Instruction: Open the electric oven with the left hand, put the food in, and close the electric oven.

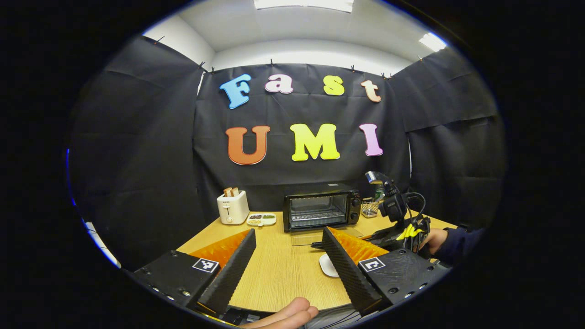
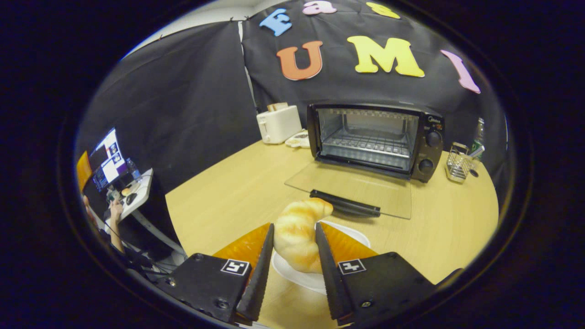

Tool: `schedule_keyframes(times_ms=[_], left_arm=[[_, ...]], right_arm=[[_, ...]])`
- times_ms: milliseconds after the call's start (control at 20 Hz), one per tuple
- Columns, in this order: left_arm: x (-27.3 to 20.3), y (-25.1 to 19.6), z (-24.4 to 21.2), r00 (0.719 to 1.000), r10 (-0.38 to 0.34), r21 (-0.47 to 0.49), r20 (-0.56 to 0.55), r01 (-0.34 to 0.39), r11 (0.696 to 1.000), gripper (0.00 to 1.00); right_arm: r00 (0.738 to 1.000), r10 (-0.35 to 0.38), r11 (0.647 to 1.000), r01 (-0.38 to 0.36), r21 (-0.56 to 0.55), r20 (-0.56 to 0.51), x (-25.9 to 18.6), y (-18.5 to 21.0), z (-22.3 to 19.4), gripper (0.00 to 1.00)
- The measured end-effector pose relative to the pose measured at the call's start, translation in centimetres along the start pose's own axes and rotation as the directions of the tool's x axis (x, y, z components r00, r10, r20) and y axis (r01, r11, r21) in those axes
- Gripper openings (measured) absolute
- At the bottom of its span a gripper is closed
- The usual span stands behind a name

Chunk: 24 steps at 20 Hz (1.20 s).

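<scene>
Croissant (image 2: 297,240) between the jaws of the right gripper (image 2: 292,256), above a white plate (image 2: 352,235) near the counter's front edge; both fingers appear to press it. Electric oven (image 2: 374,137) at the back edge, its glass door (image 2: 356,187) lowered flat. Left gripper (image 1: 288,260): jaws wide, empty. Risks, as judged: the soft pastry crushing or slipping; the gripper catching the door's handle (image 2: 345,203) on approach.

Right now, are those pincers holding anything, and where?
The right gripper clamps a croissant by its thick lower half, above a white plate. The left gripper is open, holding nothing.
</scene>
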<state>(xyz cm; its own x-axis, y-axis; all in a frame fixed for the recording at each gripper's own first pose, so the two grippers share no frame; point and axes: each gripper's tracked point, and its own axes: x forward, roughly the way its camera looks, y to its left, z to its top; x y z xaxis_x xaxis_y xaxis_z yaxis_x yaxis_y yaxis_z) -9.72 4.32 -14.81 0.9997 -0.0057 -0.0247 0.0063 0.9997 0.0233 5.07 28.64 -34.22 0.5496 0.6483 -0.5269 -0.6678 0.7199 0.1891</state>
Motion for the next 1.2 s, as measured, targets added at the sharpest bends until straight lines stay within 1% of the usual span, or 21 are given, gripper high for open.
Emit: schedule_keyframes(times_ms=[100,200,300,350,550,600,650,750,800,900,1000,1100,1150,1200], left_arm=[[-0.1,0.4,0.3,1.0,0.006,0.022,0.014,-0.006,1.0,0.95],[0.2,0.9,0.3,1.0,0.014,0.024,0.017,-0.014,1.0,0.95],[0.6,0.9,0.7,1.0,0.01,0.014,0.027,-0.01,1.0,0.95],[0.7,1.2,0.7,1.0,0.008,0.006,0.028,-0.008,1.0,0.96],[1.5,1.8,0.5,1.0,-0.003,0.021,0.023,0.002,1.0,0.95],[1.9,2.1,0.5,1.0,0.001,0.025,0.02,-0.002,1.0,0.95],[2.2,2.5,0.6,1.0,0.006,0.023,0.016,-0.006,1.0,0.95],[3.2,3.2,0.7,1.0,0.01,0.013,0.003,-0.01,1.0,0.95],[3.8,3.5,0.9,1.0,0.014,0.009,0.001,-0.014,1.0,0.96],[5.1,4.5,1.1,1.0,0.026,-0.001,-0.009,-0.026,1.0,0.95],[6.6,5.3,0.8,0.999,0.037,-0.011,-0.034,-0.037,0.999,0.96],[7.8,6.1,0.5,0.997,0.054,-0.011,-0.057,-0.055,0.998,0.95],[8.2,6.4,0.3,0.996,0.057,-0.015,-0.068,-0.058,0.998,0.95],[8.4,6.4,0.0,0.995,0.05,-0.03,-0.082,-0.053,0.998,0.96]], right_arm=[[0.998,-0.032,0.999,0.03,0.025,0.053,0.9,-1.0,2.7,0.57],[0.991,-0.069,0.996,0.062,0.07,0.116,2.5,-2.3,5.6,0.55],[0.982,-0.109,0.985,0.086,0.151,0.155,4.4,-4.0,7.8,0.57],[0.977,-0.138,0.973,0.104,0.205,0.164,5.4,-5.1,8.6,0.55],[0.96,-0.202,0.921,0.119,0.371,0.194,9.0,-8.3,10.3,0.57],[0.956,-0.219,0.902,0.121,0.415,0.197,10.1,-9.3,10.6,0.55],[0.953,-0.224,0.88,0.108,0.462,0.204,11.0,-9.6,10.8,0.57],[0.947,-0.24,0.828,0.086,0.555,0.212,13.3,-11.2,11.4,0.58],[0.941,-0.254,0.804,0.077,0.59,0.223,14.2,-12.1,12.0,0.57],[0.925,-0.291,0.771,0.077,0.632,0.243,15.9,-13.9,13.2,0.55],[0.901,-0.334,0.755,0.079,0.651,0.279,17.1,-15.8,15.0,0.56],[0.873,-0.374,0.759,0.093,0.645,0.313,18.1,-17.3,17.0,0.55],[0.861,-0.392,0.764,0.109,0.636,0.324,18.9,-18.0,17.7,0.55],[0.853,-0.414,0.767,0.14,0.626,0.316,19.7,-18.7,17.8,0.56]])
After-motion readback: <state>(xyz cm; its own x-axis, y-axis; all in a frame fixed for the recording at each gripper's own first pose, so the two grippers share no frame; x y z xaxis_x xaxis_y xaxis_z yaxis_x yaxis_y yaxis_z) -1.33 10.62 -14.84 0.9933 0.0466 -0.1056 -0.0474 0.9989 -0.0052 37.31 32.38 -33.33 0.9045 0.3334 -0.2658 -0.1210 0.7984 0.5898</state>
